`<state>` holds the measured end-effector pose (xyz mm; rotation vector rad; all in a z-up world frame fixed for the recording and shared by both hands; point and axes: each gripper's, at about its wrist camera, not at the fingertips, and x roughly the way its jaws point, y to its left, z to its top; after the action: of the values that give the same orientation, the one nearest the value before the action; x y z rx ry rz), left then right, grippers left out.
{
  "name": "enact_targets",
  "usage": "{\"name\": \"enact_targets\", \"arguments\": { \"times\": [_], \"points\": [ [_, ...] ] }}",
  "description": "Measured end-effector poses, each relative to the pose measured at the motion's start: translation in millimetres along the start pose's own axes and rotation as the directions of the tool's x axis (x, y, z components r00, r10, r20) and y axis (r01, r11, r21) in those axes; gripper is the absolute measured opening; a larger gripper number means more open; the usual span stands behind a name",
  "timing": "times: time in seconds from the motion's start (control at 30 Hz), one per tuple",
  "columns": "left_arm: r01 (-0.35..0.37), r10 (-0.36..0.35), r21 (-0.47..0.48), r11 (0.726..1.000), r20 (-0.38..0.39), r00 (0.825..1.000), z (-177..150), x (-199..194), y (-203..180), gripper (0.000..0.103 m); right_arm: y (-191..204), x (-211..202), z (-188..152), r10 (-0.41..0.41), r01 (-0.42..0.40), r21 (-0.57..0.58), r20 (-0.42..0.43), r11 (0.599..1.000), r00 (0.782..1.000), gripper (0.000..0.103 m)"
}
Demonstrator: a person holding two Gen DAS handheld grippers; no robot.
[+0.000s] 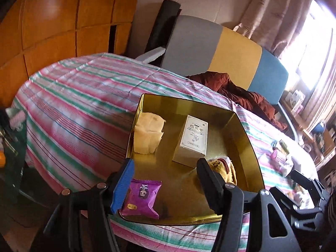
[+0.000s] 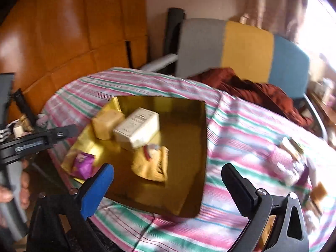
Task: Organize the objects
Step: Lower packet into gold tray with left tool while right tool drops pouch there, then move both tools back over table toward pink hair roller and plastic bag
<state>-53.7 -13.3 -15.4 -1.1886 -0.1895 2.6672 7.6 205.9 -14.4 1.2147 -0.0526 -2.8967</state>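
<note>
The left claw point(image 1: 166, 185) hangs over the near end of the gold tray point(image 1: 247, 134), jaws apart with nothing between them. Just beside its blue finger lies a purple packet point(image 1: 142, 197); ahead of it stands a white box point(image 1: 192, 138), with a pale tissue pack point(image 1: 148, 133) ahead to the left. The right claw point(image 2: 168, 191) is spread wide and empty above the tray on the striped counter point(image 2: 241, 130), a yellow pouch point(image 2: 151, 163) just ahead of it

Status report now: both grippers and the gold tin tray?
Left gripper open, empty, over gold tin tray. Right gripper open, empty. Tray holds four items. Nothing in the way.
</note>
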Motion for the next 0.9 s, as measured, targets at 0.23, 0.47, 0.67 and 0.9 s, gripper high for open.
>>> {"name": "enact_targets", "arguments": {
  "times": [0.23, 0.47, 0.67, 0.9],
  "points": [
    [-0.039, 0.031, 0.112, 0.993, 0.064, 0.997, -5, -11, -28, 0.062, -29, -2, -8, 0.066, -0.067, 0.146, 0.011, 0.987, 0.998, 0.102],
    [-0.012, 0.01, 0.153, 0.988, 0.015, 1.0, -13, -4, -45, 0.062, -35, -17, -14, 0.008, -0.019, 0.137, 0.076, 0.99, 0.997, 0.103],
    [-0.003, 0.002, 0.19, 0.982, 0.008, 1.0, -19, -3, -57, 0.062, -38, -21, -20, -0.006, -0.006, 0.112, 0.104, 0.994, 0.995, 0.103],
    [0.005, -0.006, 0.243, 0.97, 0.003, 1.0, -24, -1, -70, 0.063, -49, -22, -24, -0.017, 0.002, 0.148, 0.104, 0.989, 0.994, 0.103]
  ]
}}
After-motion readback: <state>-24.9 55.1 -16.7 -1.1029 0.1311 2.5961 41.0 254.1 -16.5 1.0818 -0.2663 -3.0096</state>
